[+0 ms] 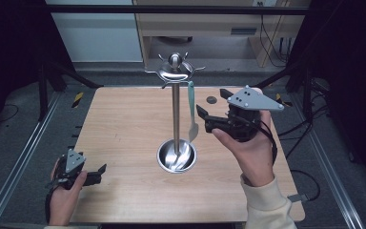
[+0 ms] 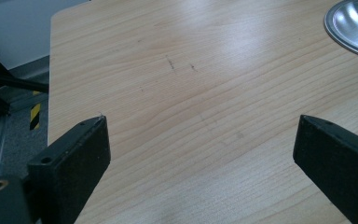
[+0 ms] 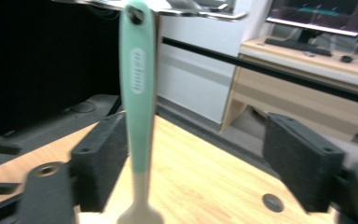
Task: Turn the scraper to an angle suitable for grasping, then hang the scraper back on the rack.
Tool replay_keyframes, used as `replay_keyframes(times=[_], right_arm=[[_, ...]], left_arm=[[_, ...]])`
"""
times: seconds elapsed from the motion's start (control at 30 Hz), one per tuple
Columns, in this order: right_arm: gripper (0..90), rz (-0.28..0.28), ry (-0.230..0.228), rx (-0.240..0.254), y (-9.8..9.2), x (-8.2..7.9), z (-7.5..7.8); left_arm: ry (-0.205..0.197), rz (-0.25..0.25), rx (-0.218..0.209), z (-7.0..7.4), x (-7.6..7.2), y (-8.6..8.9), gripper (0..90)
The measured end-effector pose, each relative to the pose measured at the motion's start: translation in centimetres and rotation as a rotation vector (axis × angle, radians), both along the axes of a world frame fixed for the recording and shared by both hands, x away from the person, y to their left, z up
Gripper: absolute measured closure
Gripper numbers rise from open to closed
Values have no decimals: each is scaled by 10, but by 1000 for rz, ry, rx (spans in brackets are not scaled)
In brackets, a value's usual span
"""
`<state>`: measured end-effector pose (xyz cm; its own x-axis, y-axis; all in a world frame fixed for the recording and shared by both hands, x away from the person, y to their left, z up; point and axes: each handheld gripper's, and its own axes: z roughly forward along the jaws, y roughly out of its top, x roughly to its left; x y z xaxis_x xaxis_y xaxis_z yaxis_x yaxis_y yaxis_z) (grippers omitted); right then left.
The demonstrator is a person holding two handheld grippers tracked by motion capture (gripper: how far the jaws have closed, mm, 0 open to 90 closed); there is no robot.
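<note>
So: one rack, one utensil, two grippers, jaws spread on both.
One green-handled utensil hangs from a hook at the top of the steel rack, which stands mid-table on its round base. Right gripper held up just beside the utensil, which sits between its jaws, near one, untouched. Left gripper low at the table's near-left, gripping nothing.

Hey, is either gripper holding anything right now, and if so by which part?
Nothing is held. The right gripper is open beside the hanging green utensil; the left gripper is open over bare table.
</note>
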<state>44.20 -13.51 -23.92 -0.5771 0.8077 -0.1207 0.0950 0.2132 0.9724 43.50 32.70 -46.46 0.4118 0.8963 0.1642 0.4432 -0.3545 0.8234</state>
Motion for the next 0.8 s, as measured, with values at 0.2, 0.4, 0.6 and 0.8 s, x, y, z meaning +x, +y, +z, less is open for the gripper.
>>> replay_keyframes(times=[0.2, 0.4, 0.6, 0.8], right_arm=[[112, -39, -20, -9, -8, 4, -4], [89, -67, -33, -9, -17, 6, -8], [77, -95, -24, 9, -30, 7, -11], [77, -143, -9, 31, -46, 11, -12]], left_arm=[[3, -6, 2, -1, 1, 0, 36], [3, -9, 5, 0, 1, 0, 35], [0, -6, 8, 0, 1, -1, 35], [4, -7, 8, 0, 3, -1, 35]])
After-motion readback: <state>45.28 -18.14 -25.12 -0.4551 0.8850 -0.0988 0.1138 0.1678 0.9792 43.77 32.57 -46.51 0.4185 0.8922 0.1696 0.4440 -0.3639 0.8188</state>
